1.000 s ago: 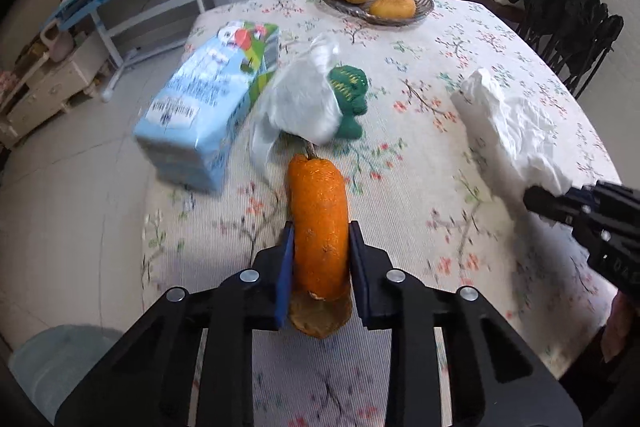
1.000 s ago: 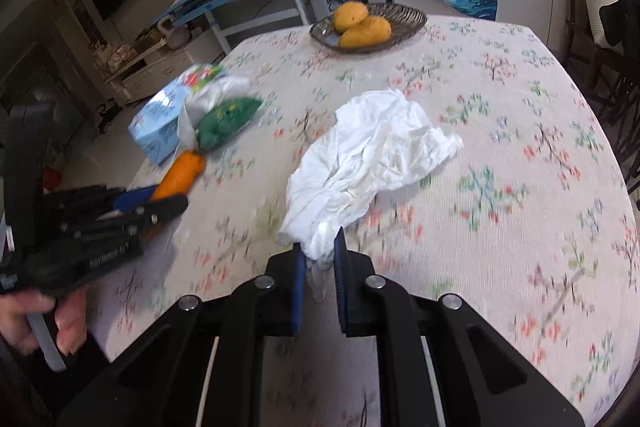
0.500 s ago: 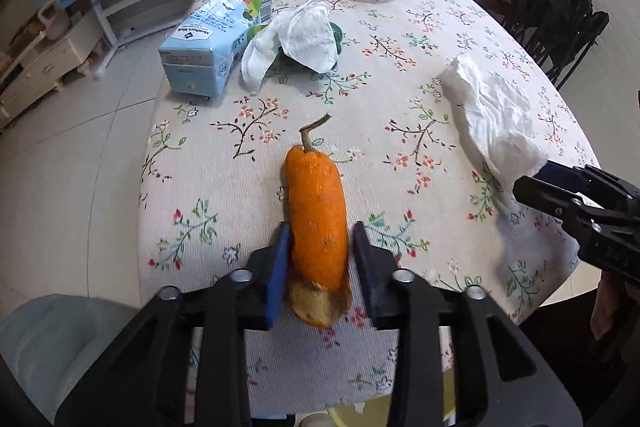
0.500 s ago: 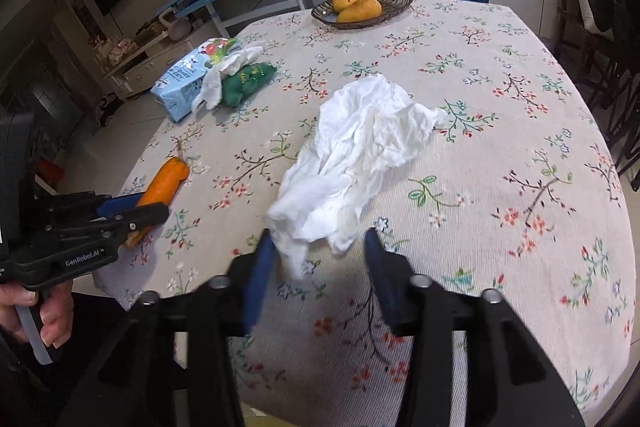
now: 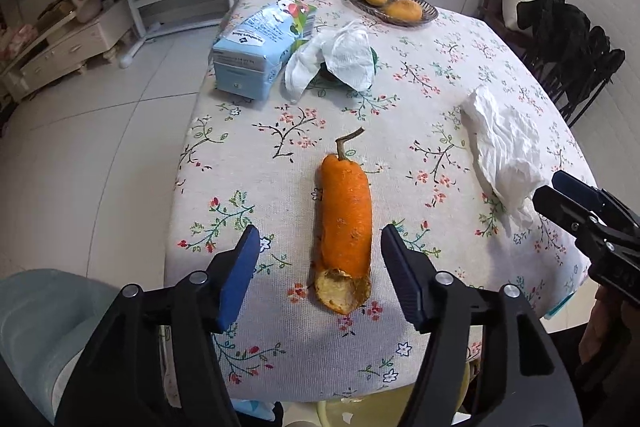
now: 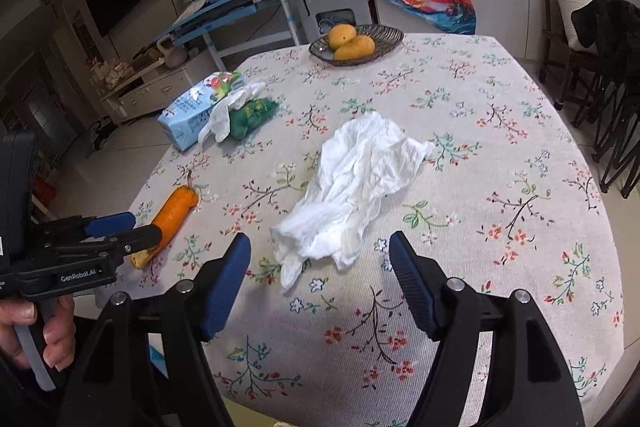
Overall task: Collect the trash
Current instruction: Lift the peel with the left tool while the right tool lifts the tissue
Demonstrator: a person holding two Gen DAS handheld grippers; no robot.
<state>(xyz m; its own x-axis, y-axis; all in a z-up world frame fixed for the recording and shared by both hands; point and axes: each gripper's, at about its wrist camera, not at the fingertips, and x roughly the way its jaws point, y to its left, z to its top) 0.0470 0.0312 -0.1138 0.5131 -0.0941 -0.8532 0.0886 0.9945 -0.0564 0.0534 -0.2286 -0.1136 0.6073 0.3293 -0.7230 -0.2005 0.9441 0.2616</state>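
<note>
Both grippers have just been opening: the left gripper (image 5: 316, 263) has let go of the orange peel (image 5: 345, 223), which lies on the floral tablecloth (image 5: 248, 163) between spread jaws, untouched. Likewise the right gripper (image 6: 320, 267) stands wide around the near end of the crumpled white tissue (image 6: 356, 199), lower centre, pads clear of it. Only the right view shows the hand (image 6: 36, 339) on the left gripper's trigger, lower left. At upper left lie a blue carton (image 5: 256, 51) and a second tissue (image 5: 340, 61).
</note>
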